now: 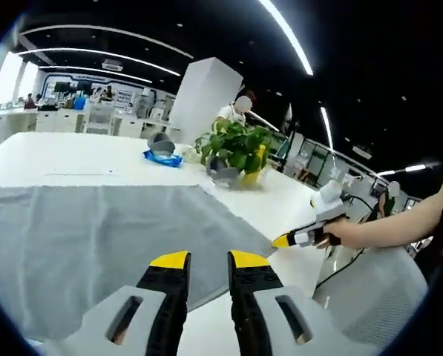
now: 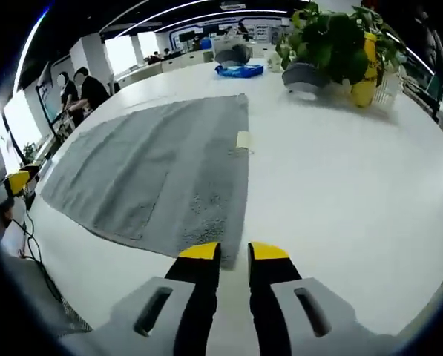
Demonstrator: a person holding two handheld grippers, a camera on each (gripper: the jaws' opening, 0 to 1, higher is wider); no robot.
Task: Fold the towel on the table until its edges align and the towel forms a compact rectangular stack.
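The left gripper (image 1: 207, 259) has its yellow tips a little apart, with nothing between them. They hang just over the near edge of the gray towel (image 1: 95, 237). The right gripper (image 2: 234, 251) also has its tips a little apart and holds nothing. It sits right at the towel's (image 2: 154, 167) near corner, at 6 o'clock.

The towel lies flat and spread open on the white table (image 2: 340, 170). A small tag (image 2: 243, 140) shows on its right edge.

In the left gripper view, the other gripper (image 1: 304, 237) comes in at 3 o'clock, held by a hand (image 1: 340, 231).

Past the towel, at 12 to 1 o'clock, stand a green plant (image 2: 332, 41), a gray bowl (image 2: 305, 78) and a blue packet (image 2: 240, 70). The table is bare white to the right of the towel. People (image 2: 80, 93) stand far off at 10 o'clock.
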